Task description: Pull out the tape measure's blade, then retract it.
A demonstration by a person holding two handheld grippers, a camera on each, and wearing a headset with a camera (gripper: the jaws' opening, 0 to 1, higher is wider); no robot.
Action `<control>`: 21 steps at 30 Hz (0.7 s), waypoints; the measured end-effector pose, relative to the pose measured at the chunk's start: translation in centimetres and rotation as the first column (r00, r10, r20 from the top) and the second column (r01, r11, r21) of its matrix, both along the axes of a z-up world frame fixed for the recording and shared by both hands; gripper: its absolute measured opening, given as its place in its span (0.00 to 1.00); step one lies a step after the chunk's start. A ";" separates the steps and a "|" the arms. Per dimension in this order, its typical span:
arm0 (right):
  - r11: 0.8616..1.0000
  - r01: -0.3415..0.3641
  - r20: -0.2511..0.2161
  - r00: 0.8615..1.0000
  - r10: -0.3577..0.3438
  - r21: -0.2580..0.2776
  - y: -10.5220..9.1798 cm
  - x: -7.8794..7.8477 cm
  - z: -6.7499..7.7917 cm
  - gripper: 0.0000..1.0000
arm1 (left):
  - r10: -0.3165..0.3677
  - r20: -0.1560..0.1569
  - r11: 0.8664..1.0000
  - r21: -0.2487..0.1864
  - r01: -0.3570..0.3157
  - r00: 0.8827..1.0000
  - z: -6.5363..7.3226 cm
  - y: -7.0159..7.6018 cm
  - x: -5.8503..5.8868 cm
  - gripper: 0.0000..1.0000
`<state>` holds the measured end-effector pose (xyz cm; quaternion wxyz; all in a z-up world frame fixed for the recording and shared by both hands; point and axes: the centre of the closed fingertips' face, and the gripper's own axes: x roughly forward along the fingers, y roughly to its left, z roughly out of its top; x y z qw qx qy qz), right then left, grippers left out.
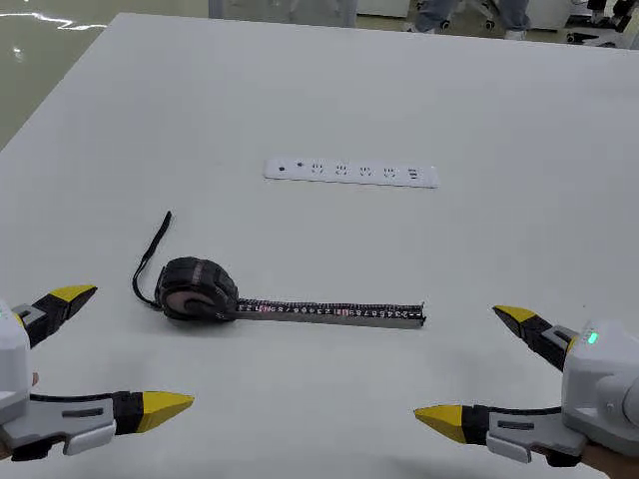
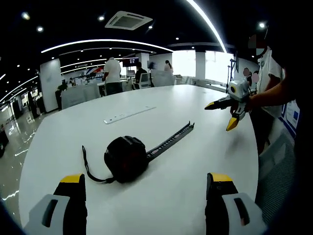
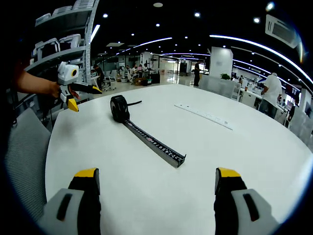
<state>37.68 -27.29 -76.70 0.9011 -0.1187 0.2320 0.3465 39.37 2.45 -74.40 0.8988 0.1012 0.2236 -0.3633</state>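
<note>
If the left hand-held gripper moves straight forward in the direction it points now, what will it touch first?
Most likely the tape measure's black case, which lies almost centred between the open jaws of the left hand-held gripper. The gripper's height is unclear, so it might pass just over the case.

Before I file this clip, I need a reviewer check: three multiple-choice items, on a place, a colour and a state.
1. Where is the power strip relative to the tape measure? A on it; B beyond it, away from the claws; C between it and the claws.
2. Tip colour of the left claw and right claw? A red; B green; C yellow.
3. The blade is: A pulled out, flat on the table; B fully retracted; C gripped by a claw.
Answers: B, the strip lies past the tape measure in the head view; C, all four tips are yellow; A, it stretches along the table, both claws open and clear of it.
</note>
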 end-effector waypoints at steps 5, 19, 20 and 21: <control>0.999 0.037 0.008 0.999 -0.038 0.016 0.2 -0.8 0.2 1.00 | 0.030 0.002 1.000 -0.010 -0.030 1.000 -0.2 -0.4 -0.7 1.00; 0.993 0.117 0.020 0.993 -0.117 0.027 1.3 -1.7 0.7 1.00 | 0.110 0.015 0.994 -0.016 -0.110 0.994 0.0 -0.8 -1.9 1.00; 0.993 0.118 0.024 0.993 -0.118 0.032 1.4 -1.7 0.8 1.00 | 0.116 0.016 0.993 -0.017 -0.116 0.993 0.0 -0.8 -1.9 1.00; 0.992 0.118 0.025 0.993 -0.119 0.037 1.7 -1.9 0.8 0.99 | 0.122 0.016 0.992 -0.018 -0.122 0.992 0.0 -0.9 -2.1 1.00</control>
